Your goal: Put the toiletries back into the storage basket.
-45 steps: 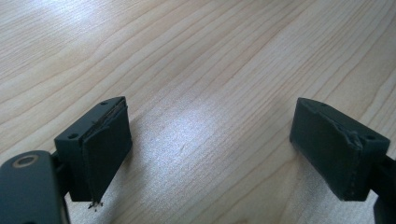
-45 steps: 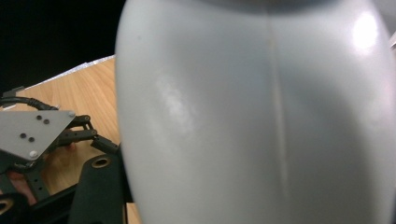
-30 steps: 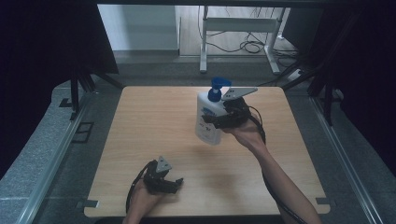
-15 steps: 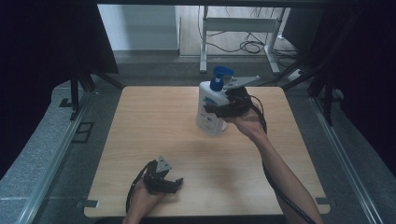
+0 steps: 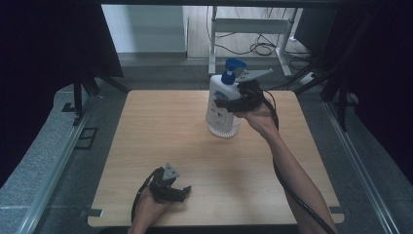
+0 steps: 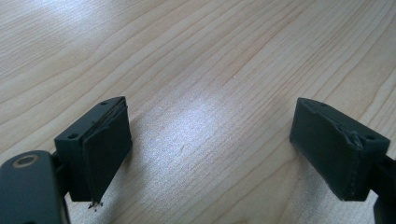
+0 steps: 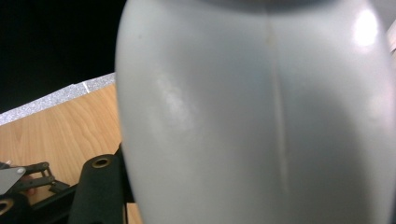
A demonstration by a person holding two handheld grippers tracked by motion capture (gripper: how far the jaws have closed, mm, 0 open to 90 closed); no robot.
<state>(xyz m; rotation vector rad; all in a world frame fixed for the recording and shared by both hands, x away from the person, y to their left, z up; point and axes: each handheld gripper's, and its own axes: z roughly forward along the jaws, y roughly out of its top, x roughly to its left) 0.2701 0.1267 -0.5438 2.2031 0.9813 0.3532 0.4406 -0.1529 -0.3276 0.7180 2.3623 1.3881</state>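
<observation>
Pump bottle (image 5: 223, 105) stands upright at the wooden table's (image 5: 146, 141) far edge, clamped by the right gripper (image 5: 239, 100). Release outstanding. Left gripper (image 5: 170, 191), jaws spread, idles near the table's front edge.

Far-right part of the wooden table (image 5: 146, 126) is occupied by an upright white pump bottle (image 5: 221, 105), blue pump on top; the right gripper (image 5: 233, 103) is clamped on its body, and the forearm runs back along the right side, so that lane is blocked. The near edge, left of centre, is taken by the left gripper (image 5: 176, 192), jaws wide apart over bare wood (image 6: 205, 116). Open board is seen across the left half and the middle between the two grippers.
</observation>
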